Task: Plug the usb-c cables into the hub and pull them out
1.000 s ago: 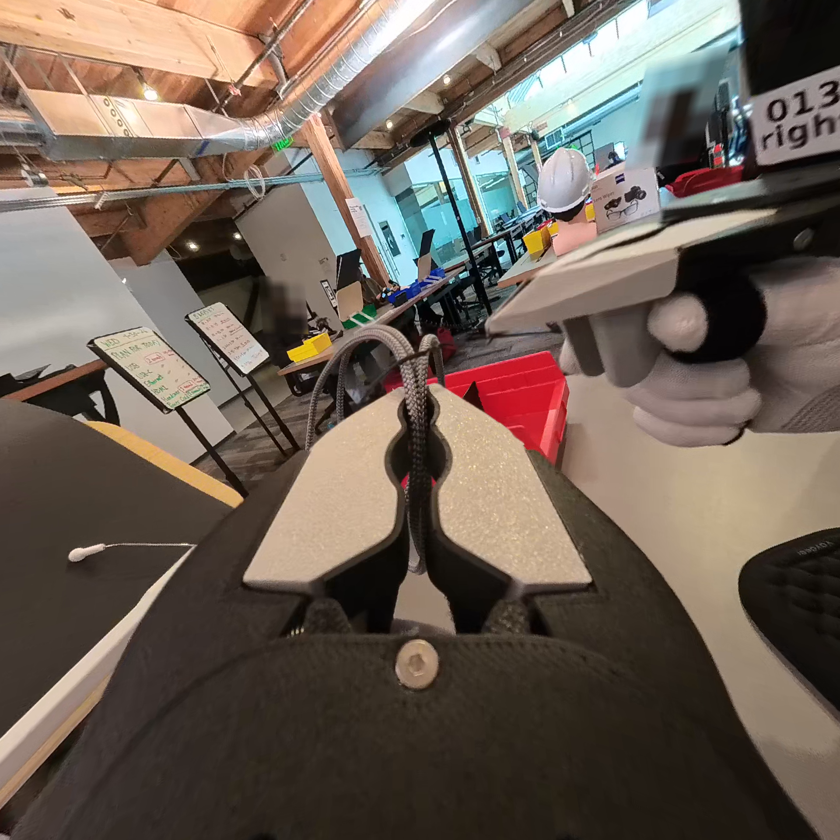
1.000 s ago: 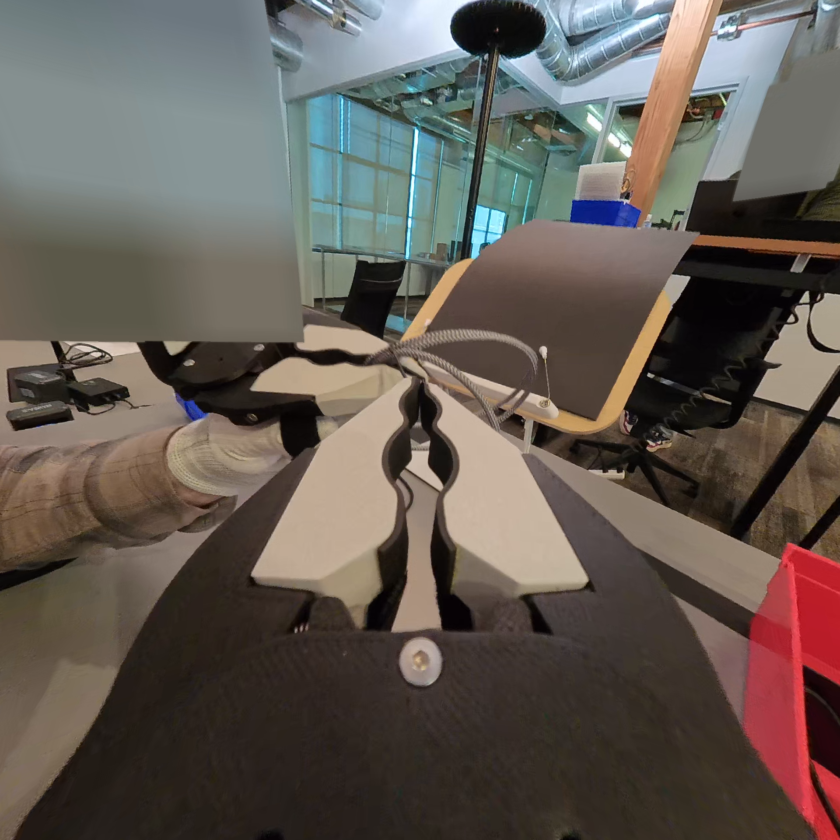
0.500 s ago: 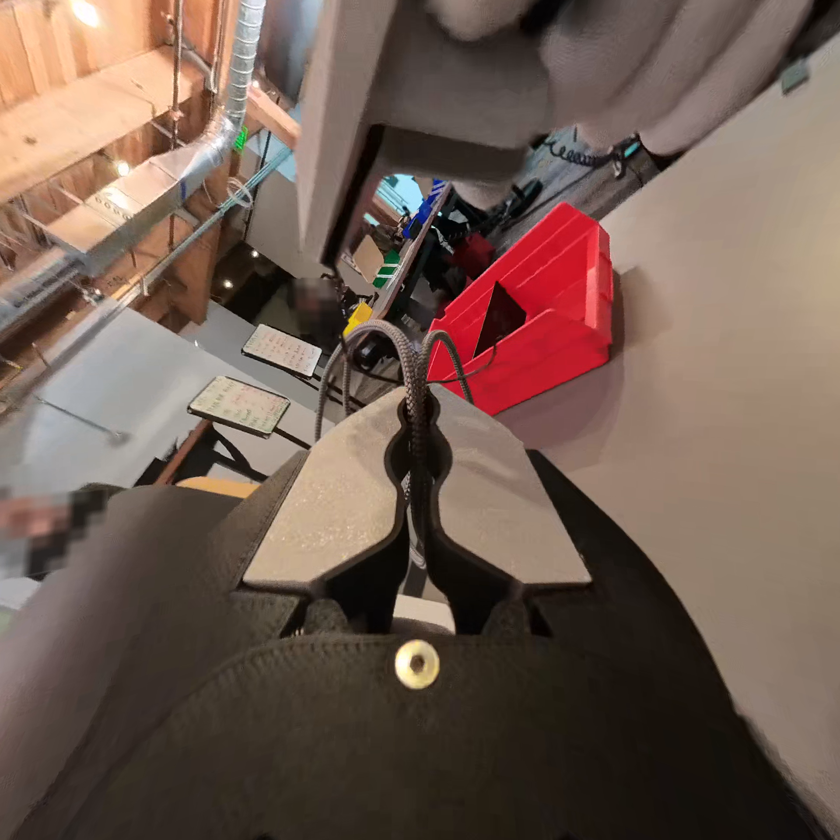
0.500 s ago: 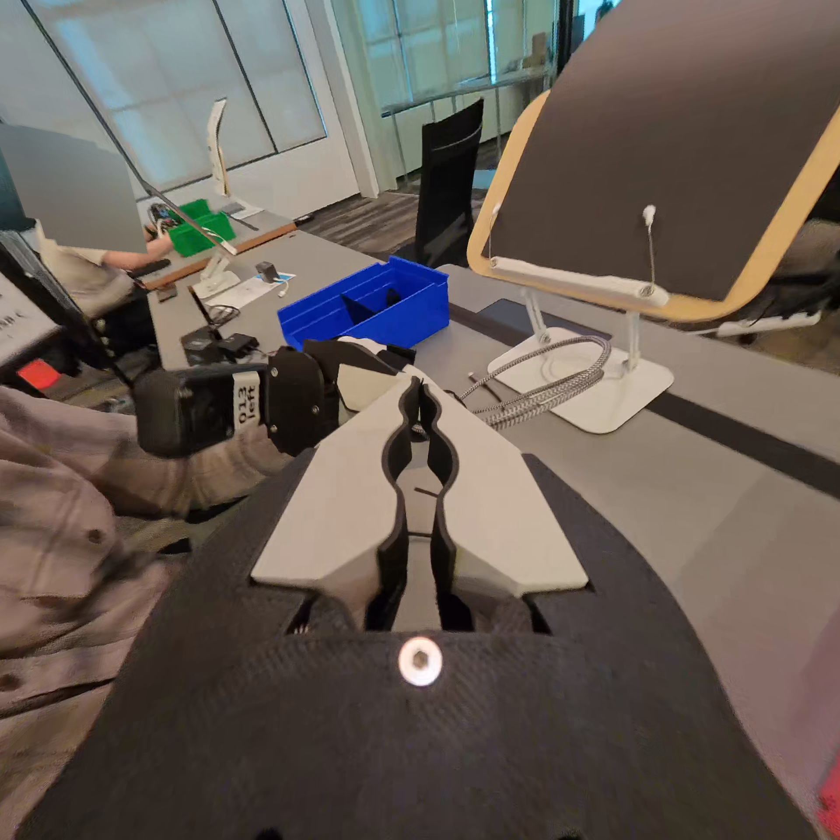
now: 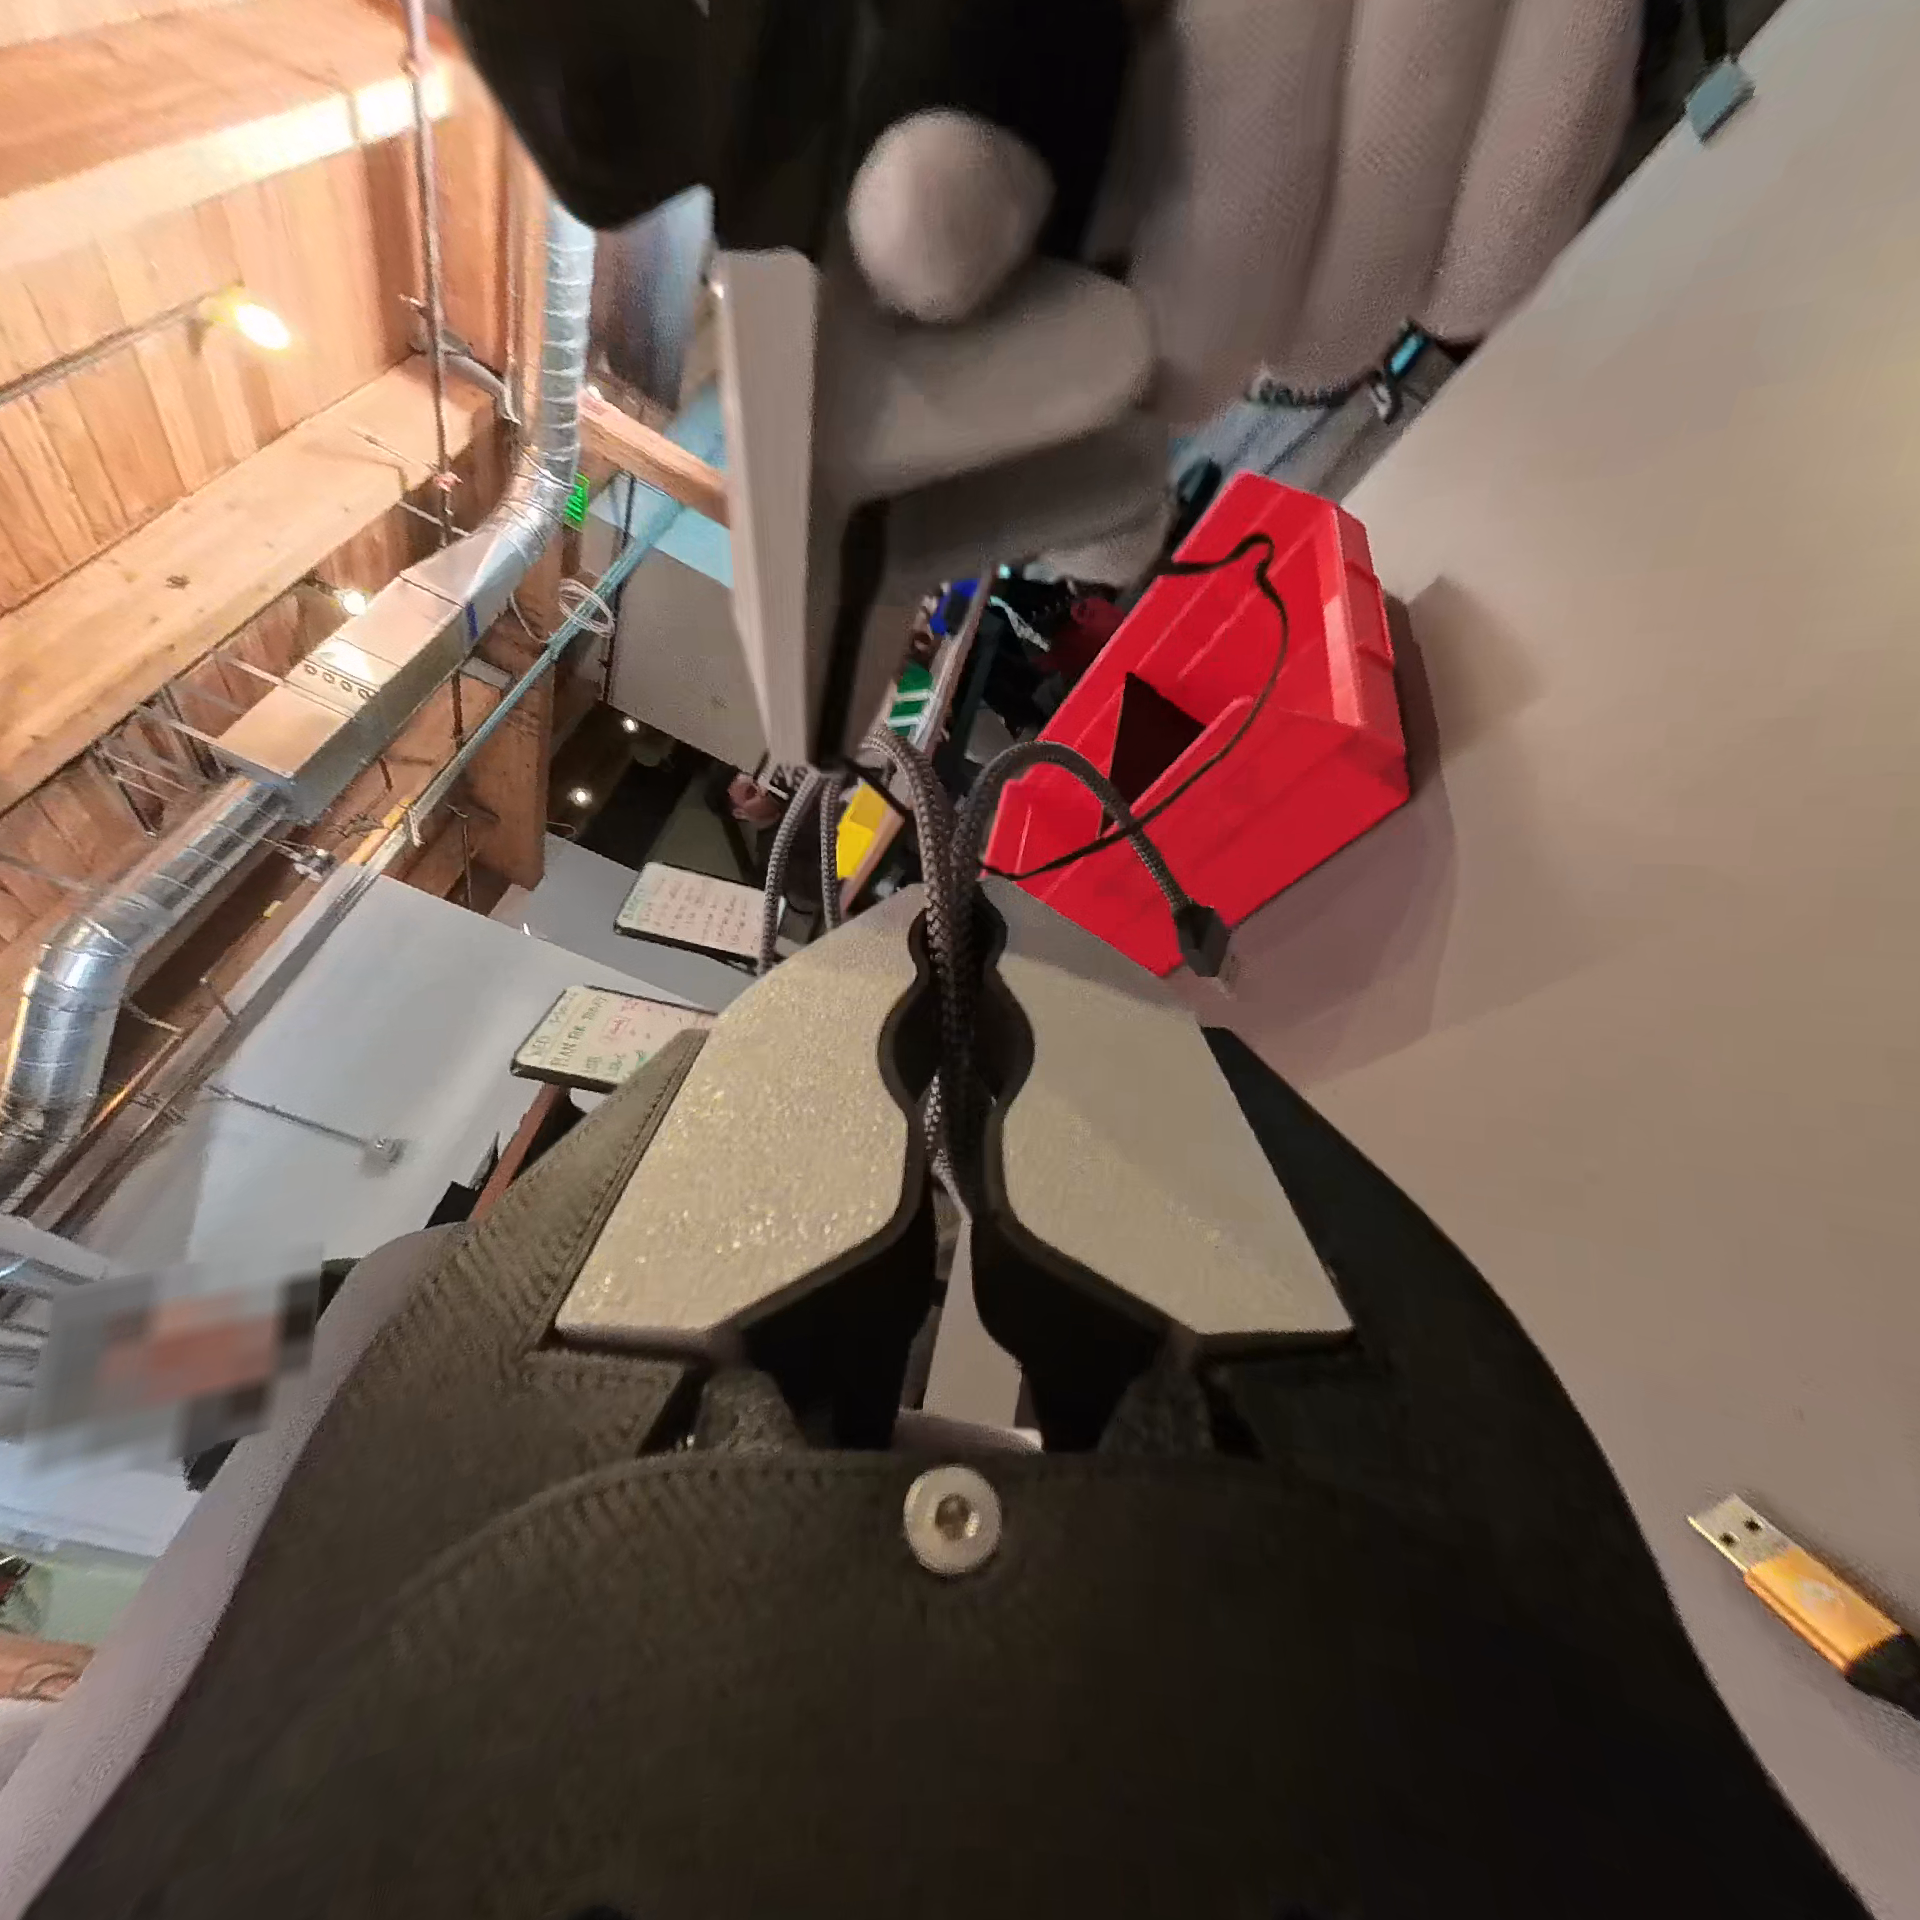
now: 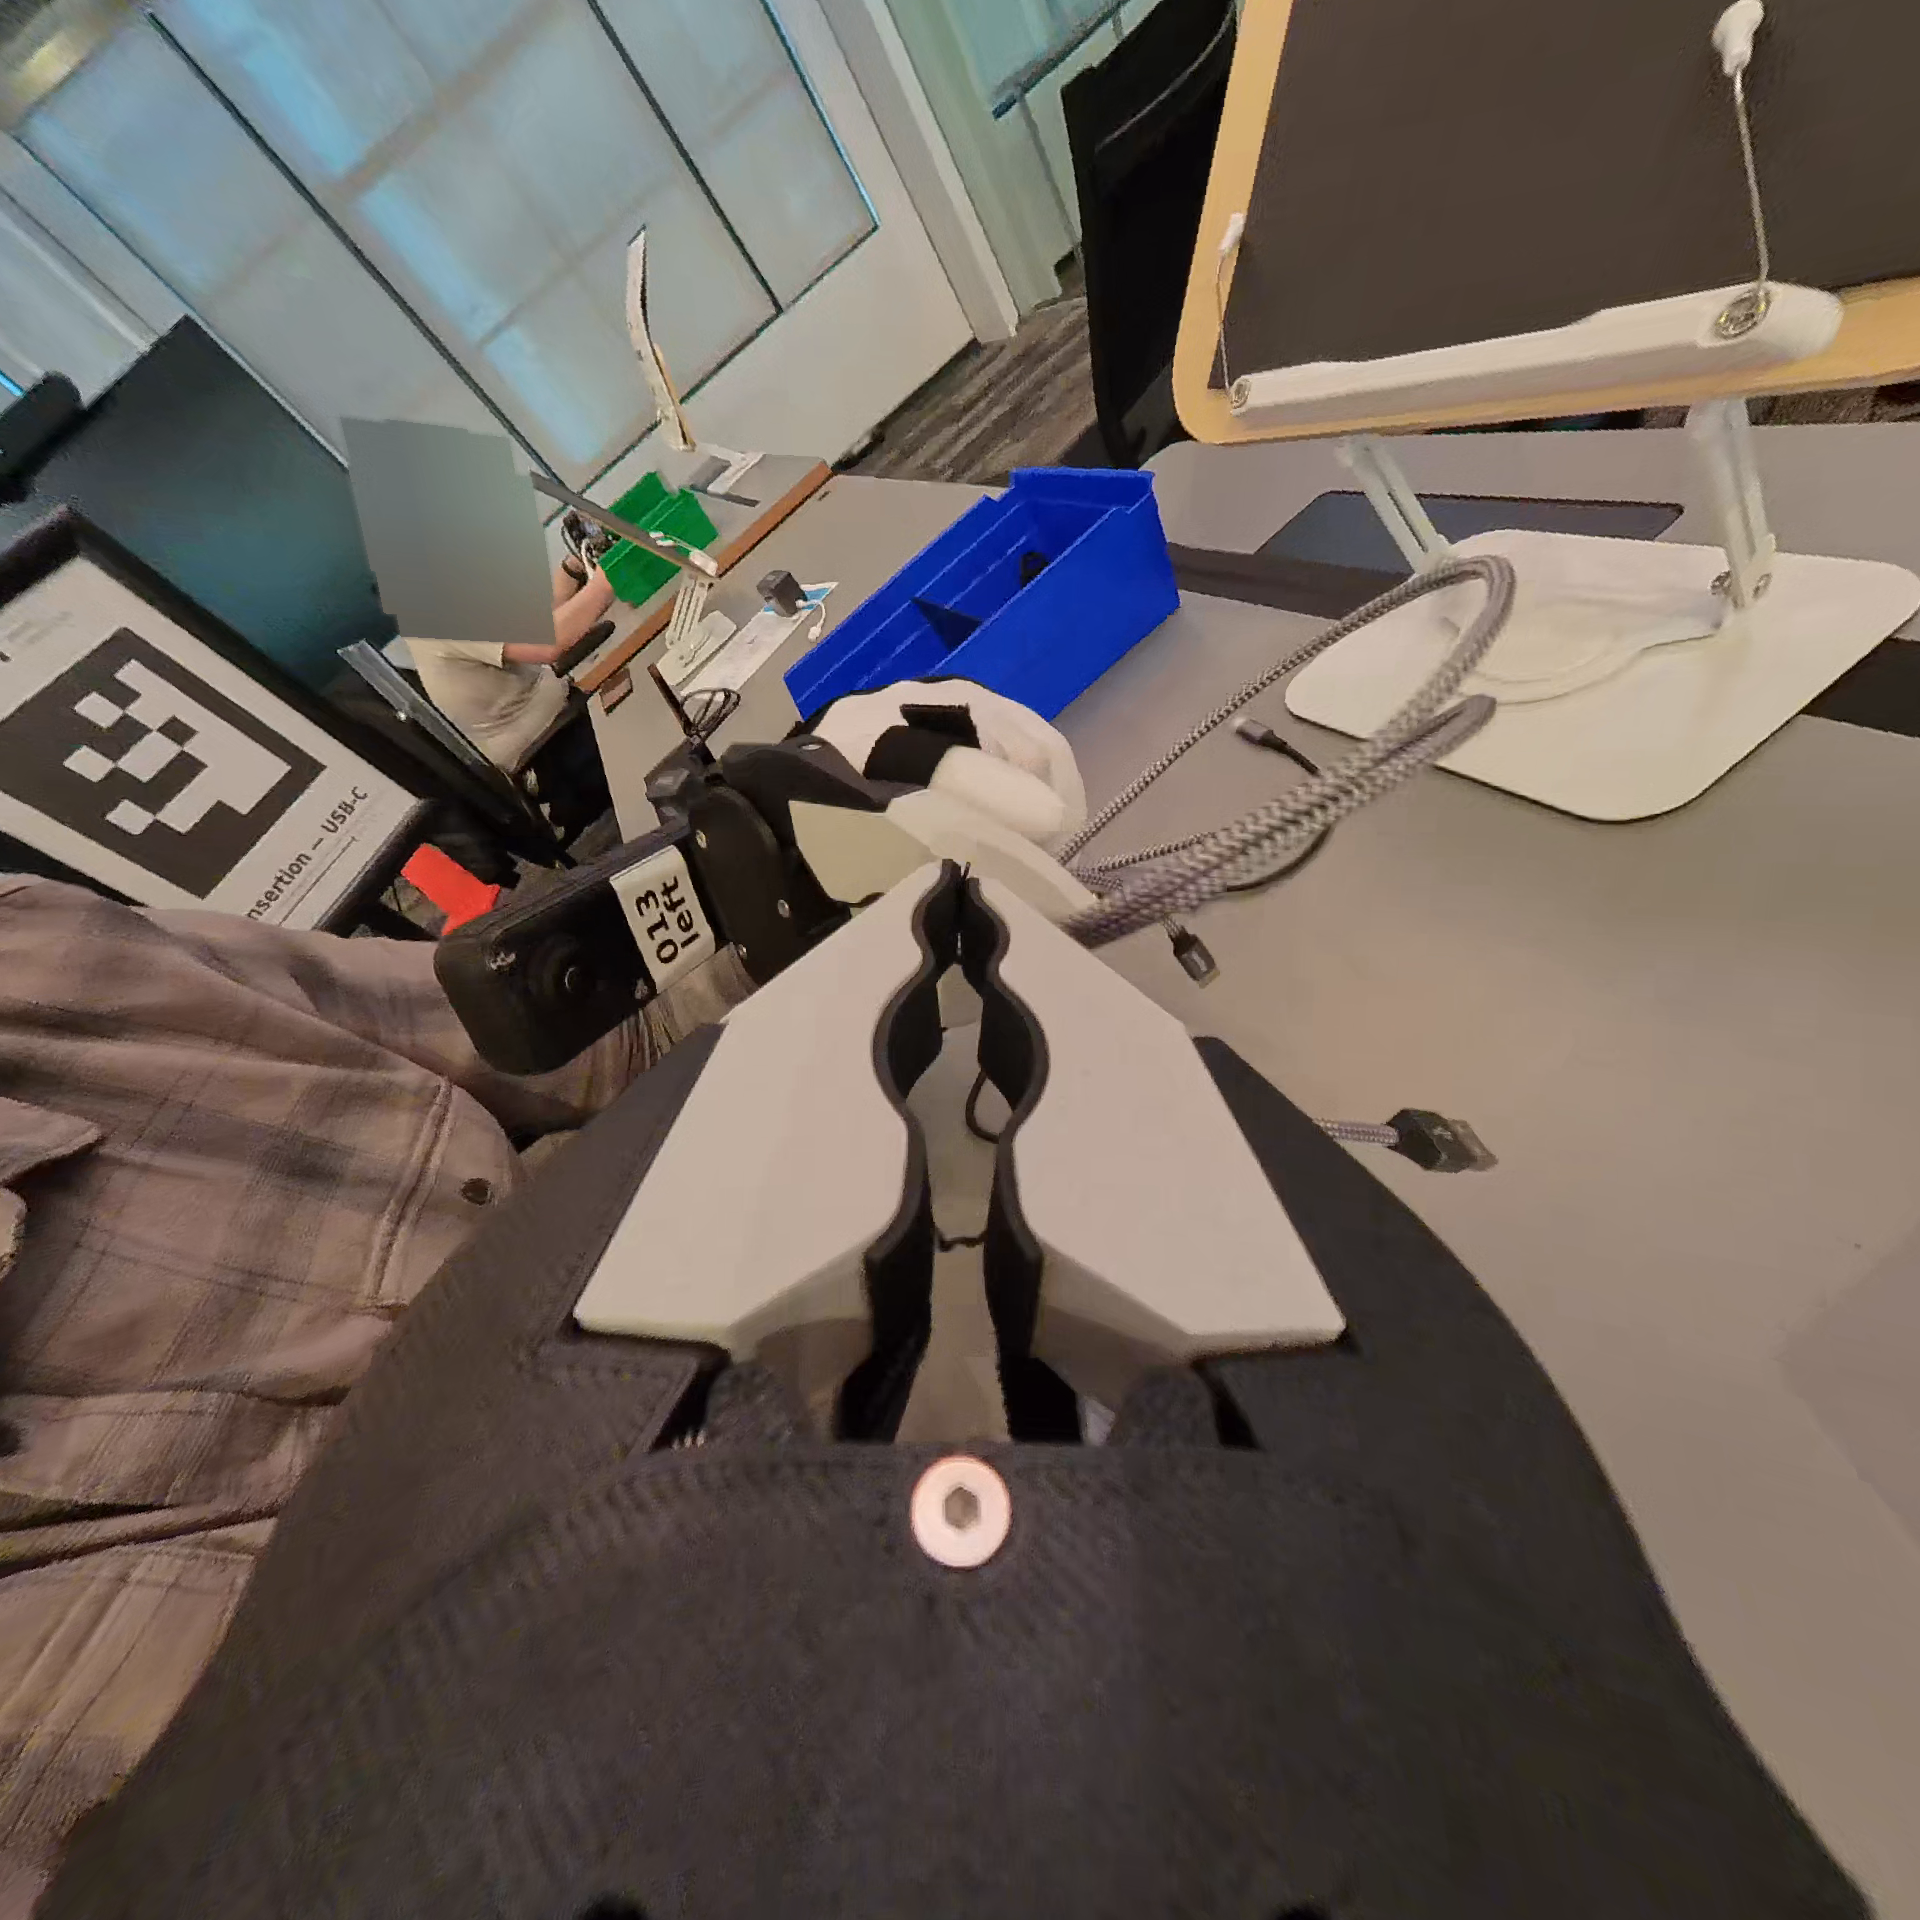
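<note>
My left gripper point(image 5: 956, 935) is shut on a bundle of dark braided cables point(image 5: 940, 831) that loops out past its tips. One black plug point(image 5: 1205, 940) hangs from the bundle beside the fingertips. My right gripper point(image 6: 961, 888) is shut on a thin black cord point(image 6: 977, 1101) that shows between its fingers. Its tip meets the left gripper point(image 6: 914, 842), which a white-gloved hand point(image 6: 977, 758) holds. In the left wrist view the right gripper point(image 5: 795, 764) comes down from above onto the cables, and the thin cord point(image 5: 1262, 665) loops beside them. I see no hub.
Grey-white braided cables point(image 6: 1299, 800) run over the grey table to a white laptop stand point(image 6: 1600, 675). A loose plug point(image 6: 1439, 1138) lies near my right fingers. A blue bin point(image 6: 997, 592) stands behind, a red bin point(image 5: 1226, 727) at the table edge. An orange-bodied USB plug point(image 5: 1808, 1621) lies nearby. My two grippers' fingertips are within a few centimetres of each other. The orange-bodied USB plug point(image 5: 1808, 1621) lies around 20 cm away from my left fingertips.
Both grippers have tilted down from the room toward the table. The right gripper has moved in until its tip reaches the cables held by the left gripper. The left stays shut on the cables.
</note>
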The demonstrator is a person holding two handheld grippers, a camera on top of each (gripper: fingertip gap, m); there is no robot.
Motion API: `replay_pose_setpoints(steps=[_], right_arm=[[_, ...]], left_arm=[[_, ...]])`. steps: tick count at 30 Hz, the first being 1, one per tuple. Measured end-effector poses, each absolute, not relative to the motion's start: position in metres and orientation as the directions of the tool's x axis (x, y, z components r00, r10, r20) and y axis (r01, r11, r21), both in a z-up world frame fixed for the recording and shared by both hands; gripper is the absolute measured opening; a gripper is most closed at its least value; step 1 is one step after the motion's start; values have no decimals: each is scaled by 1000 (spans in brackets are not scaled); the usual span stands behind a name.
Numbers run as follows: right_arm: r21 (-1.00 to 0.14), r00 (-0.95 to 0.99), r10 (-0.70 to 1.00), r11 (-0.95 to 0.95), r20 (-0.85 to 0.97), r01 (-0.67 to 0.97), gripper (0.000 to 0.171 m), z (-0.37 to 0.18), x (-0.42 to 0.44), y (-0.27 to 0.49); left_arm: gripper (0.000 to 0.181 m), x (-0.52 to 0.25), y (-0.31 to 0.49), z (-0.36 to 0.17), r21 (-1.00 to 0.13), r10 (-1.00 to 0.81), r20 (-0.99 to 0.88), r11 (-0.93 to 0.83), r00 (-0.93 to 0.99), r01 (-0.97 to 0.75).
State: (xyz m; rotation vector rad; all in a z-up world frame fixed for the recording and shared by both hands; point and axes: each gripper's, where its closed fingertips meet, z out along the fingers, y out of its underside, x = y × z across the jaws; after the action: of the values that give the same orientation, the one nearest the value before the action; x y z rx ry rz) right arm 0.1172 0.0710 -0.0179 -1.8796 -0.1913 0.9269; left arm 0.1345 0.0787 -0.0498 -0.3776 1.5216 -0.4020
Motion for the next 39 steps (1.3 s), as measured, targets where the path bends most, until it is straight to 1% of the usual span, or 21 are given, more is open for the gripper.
replay_pose_setpoints(steps=[4, 9, 14, 16, 19, 25, 33, 39], right_arm=[[-851, 676, 529, -418, -513, -318, 0, -6, 117, 73], [-853, 627, 579, -350, -521, -387, 0, 6, 112, 72], [-850, 565, 647, -286, -512, -443, 0, 27, 98, 67], [-856, 583, 638, -270, -503, -442, 0, 25, 100, 68], [-827, 558, 633, -264, -537, -497, 0, 20, 104, 68], [-825, 564, 650, -181, -509, -535, 0, 23, 108, 58], [-885, 648, 656, -69, -388, -460, 0, 27, 104, 46], [-936, 728, 620, -31, -294, -352, 0, 20, 98, 38]], left_arm=[[2, 133, 70, -50, -518, -519, -855, 852, -15, 74], [2, 131, 65, -45, -603, -602, -797, 787, -55, 127], [2, 134, 63, -54, -620, -616, -784, 774, -72, 128], [2, 134, 60, -54, -620, -616, -784, 772, -79, 142], [2, 132, 55, -48, -677, -672, -734, 714, -95, 178], [2, 127, 50, -37, -763, -759, -638, 601, -128, 240], [3, 123, 48, -26, -876, -861, -460, 399, -218, 272], [2, 123, 53, -21, -904, -890, -398, 339, -222, 261]])
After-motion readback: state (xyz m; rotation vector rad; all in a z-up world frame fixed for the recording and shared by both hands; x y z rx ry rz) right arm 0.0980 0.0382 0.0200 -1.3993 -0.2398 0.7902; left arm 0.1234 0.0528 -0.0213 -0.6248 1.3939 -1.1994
